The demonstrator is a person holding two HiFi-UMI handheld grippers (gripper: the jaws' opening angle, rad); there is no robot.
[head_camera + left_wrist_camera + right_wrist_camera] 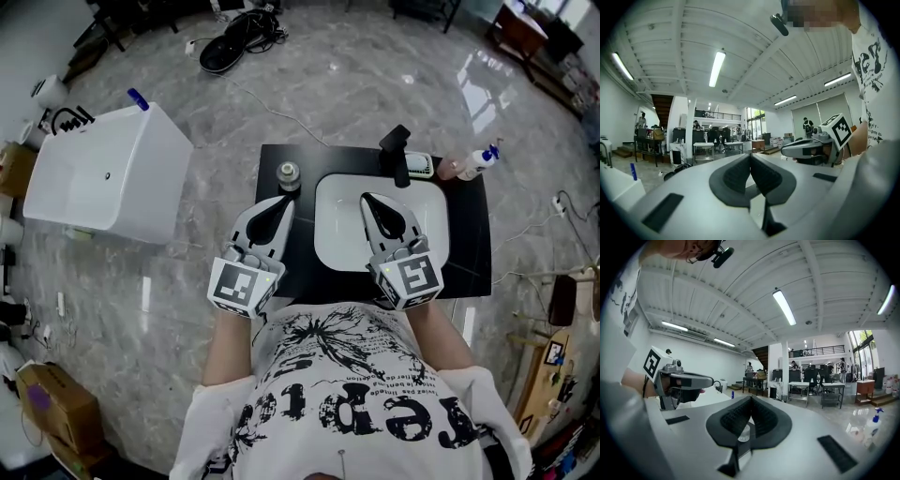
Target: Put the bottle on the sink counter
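"Over the counter's near edge: my left gripper and right gripper, each with its fingers pressed together and nothing pinched. Left hangs over the black top beside the basin's left rim, right over the basin itself."

"Where's the bottle?"

"Small bottle, silvery cap, upright on the counter toward its far left corner. It sits just beyond my left tips, not touching. I take it for the task's bottle. A spray bottle also stands at the far right corner."

"Step in hand?"

"Judged from the layout, the placing is done and the bottle needs no more handling. Next move, as I read it: draw both grippers back toward the near edge, keeping the left one clear of the cap so nothing tips."

"Containers?"

"Basin: bare white where visible, though my right gripper covers part of it. Small tray beside the faucet at the far edge holds something pale and green, unidentified. Farther off, on the floor left of the counter, there is a white boxy unit. I can't tell whether it holds anything."
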